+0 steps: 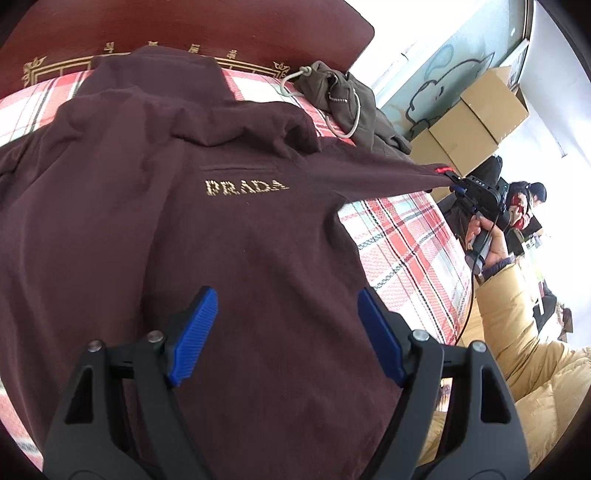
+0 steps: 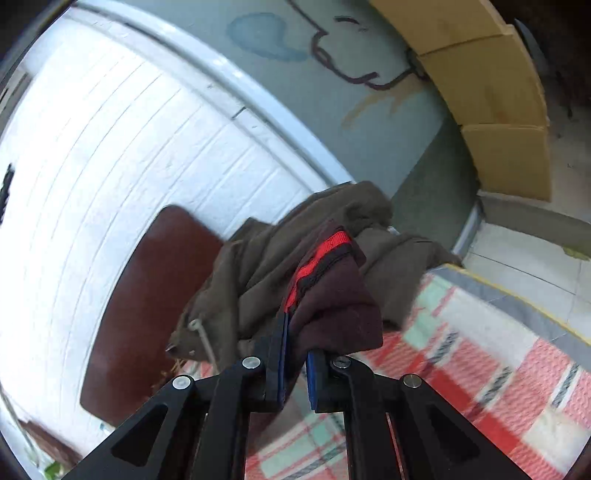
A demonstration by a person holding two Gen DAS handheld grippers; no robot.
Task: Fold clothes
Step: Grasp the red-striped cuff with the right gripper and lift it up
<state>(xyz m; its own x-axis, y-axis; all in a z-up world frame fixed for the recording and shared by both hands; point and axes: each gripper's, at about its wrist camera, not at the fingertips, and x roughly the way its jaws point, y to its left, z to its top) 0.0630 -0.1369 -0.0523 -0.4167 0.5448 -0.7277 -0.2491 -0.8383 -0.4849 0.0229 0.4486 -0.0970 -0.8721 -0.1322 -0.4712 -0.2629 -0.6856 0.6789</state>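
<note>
On the bed (image 1: 402,236), right under my left gripper (image 1: 286,332), lies the maroon shirt (image 1: 229,240), spread flat over the red, white and green plaid cover. My left gripper hangs just above the shirt's lower half with its blue pads (image 1: 192,336) wide apart, holding nothing. A gold logo (image 1: 245,187) sits on the shirt's chest beyond the pads, and past that the collar (image 1: 221,122) is rumpled toward the headboard.

To the right of the shirt's body, one sleeve (image 1: 388,168) is pulled out taut over the edge of the bed. My right gripper (image 2: 295,339) has closed tight on that sleeve's cuff (image 2: 332,295), which bunches up between the pads and shows a red stripe on its hem. From the left camera I can see my right hand (image 1: 487,240) on the gripper's handle, with a tan padded jacket sleeve (image 1: 517,332) behind it.

Just beyond the shirt's shoulder, near the head of the bed, a heap of olive clothing (image 2: 288,251) with a pale drawstring (image 1: 351,118) lies on the cover, touching or nearly touching the shirt. Behind it stands the dark red headboard (image 1: 184,26). Farther off beside the bed, cardboard boxes (image 1: 476,110) are stacked against a painted wall.
</note>
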